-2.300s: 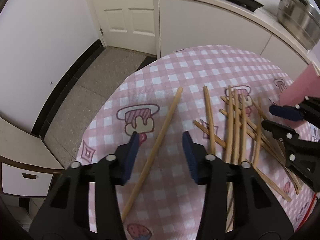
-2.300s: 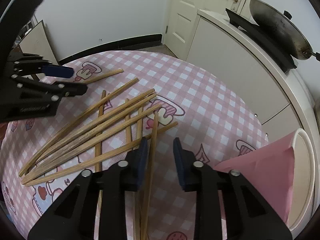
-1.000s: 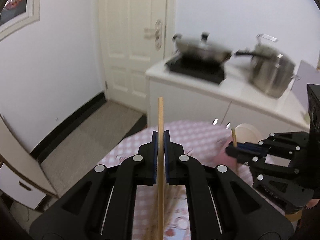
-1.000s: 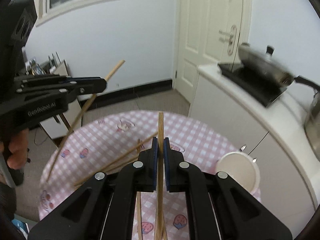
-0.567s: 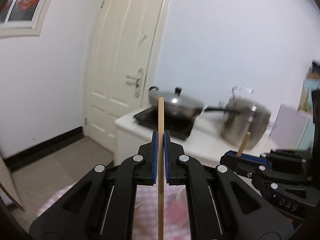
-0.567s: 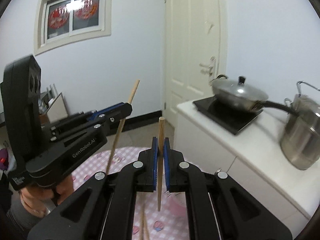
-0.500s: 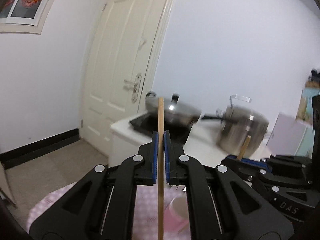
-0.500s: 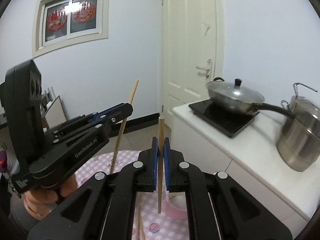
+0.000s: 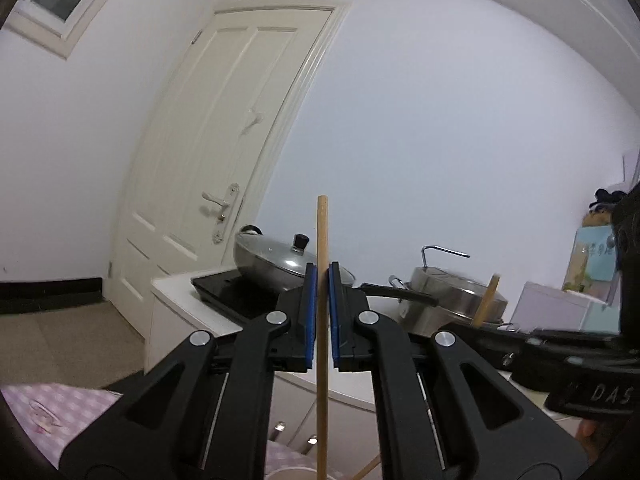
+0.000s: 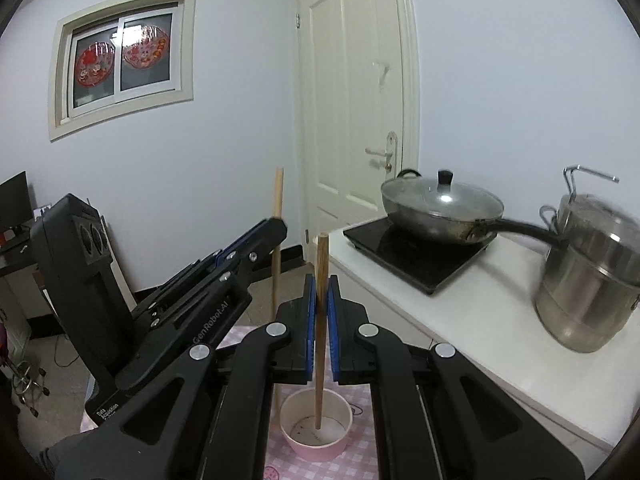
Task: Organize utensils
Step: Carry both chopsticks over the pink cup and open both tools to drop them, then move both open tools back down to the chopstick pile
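My left gripper (image 9: 322, 271) is shut on a wooden chopstick (image 9: 322, 228) that stands upright between its blue pads. My right gripper (image 10: 319, 280) is shut on a second chopstick (image 10: 322, 256), also upright. That one's lower end hangs over the mouth of the pink cup (image 10: 340, 446) on the table. In the right wrist view the left gripper (image 10: 276, 226) sits close on the left. Its chopstick (image 10: 278, 196) reaches down to the cup's left rim, and I cannot tell whether it is inside. In the left wrist view the right gripper's chopstick (image 9: 486, 300) shows at the right.
A white counter (image 10: 460, 320) stands right behind the cup, bearing a lidded wok (image 10: 440, 204) on a black hob and a steel pot (image 10: 588, 280). A pink checked tablecloth (image 9: 48, 412) covers the table. A cream door (image 10: 356, 120) is behind.
Both grippers have lifted off the table and tipped up, each carrying its chopstick from lying flat to upright. They have drawn together over the pink cup, and the left view has swung to the right.
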### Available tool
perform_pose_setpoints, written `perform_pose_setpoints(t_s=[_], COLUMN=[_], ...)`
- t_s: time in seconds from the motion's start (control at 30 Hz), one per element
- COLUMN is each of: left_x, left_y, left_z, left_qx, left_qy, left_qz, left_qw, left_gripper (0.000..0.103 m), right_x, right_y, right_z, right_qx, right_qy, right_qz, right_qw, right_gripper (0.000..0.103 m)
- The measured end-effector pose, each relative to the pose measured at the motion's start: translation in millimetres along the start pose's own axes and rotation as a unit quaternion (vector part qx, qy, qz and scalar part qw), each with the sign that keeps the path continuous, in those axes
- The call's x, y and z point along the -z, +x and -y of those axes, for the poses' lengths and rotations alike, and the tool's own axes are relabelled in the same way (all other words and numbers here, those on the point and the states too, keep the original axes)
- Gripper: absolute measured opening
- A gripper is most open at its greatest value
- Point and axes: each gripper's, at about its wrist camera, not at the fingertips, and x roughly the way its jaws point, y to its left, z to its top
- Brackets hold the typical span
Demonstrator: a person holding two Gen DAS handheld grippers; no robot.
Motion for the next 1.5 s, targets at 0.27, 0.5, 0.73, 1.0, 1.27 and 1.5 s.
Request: perform_pose_setpoints(t_s=[0.27,0.5,0.73,1.0,1.27,1.5], left_x=[26.3,47.4,63.7,70.0,60.2,42.0], left_y=[7.0,2.2,-2.7,-9.5,-27.8,-49.0], left_z=[-6.1,-12.1,-14.9,-12.5,-12.4,-16.5], left_qx=[-0.020,-0.027,-0.028,-0.025,-0.035,-0.047], left_qy=[0.022,0.043,0.064,0.075,0.076,0.079], left_qz=[-0.016,-0.023,-0.063,-0.101,-0.102,-0.114], left_qw=[0.9994,0.9985,0.9956,0.9918,0.9912,0.9892], left_gripper=[0.006,0.006,0.007,0.012,0.061,0.062], right_x=[24.4,38.7,56.0,60.8,64.0,64.5], right_y=[20.4,28.8,36.2,30.4,22.6,4.7], right_z=[10.2,7.3,10.5,7.8,4.3,-2.8], right_qx=[-0.011,-0.017,-0.006,0.014,0.028,0.038], right_qy=[0.013,0.016,0.026,0.025,0.028,0.026], right_qz=[-0.027,-0.044,-0.063,-0.070,-0.074,-0.069], right_qw=[0.999,0.999,0.998,0.997,0.996,0.997], right_gripper=[0.004,0.004,0.004,0.005,0.024,0.032])
